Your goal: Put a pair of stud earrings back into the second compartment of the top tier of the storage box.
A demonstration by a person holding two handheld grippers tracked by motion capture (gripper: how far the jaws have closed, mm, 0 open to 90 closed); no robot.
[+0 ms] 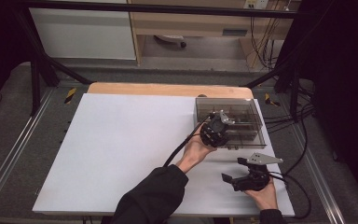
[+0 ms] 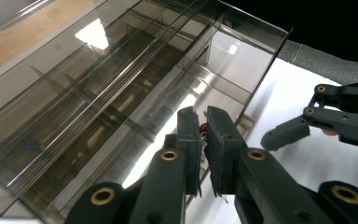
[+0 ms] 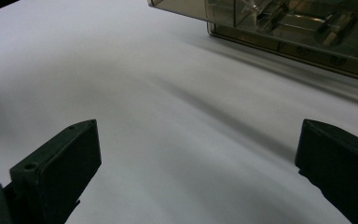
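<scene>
Left tongs [image 2: 204,135] pinching small, half-hidden red item [image 2: 204,127]

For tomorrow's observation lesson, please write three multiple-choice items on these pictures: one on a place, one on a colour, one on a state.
1. Where does the smoky clear plastic compartment box stand on the white table sheet?
A. far right part
B. near left corner
C. centre

2. What colour is the small thing pinched in the left gripper?
A. blue
B. red
C. yellow

3. How do the jaws of the right gripper stand?
A. closed on the box
B. closed on nothing
C. wide apart over bare sheet

Answers:
1 A: in the high view the box sits at the sheet's far right, by the wooden table edge.
2 B: the left gripper view shows a bit of red between the nearly touching jaws.
3 C: the right gripper view shows both black jaws far apart with white sheet between them.
</scene>
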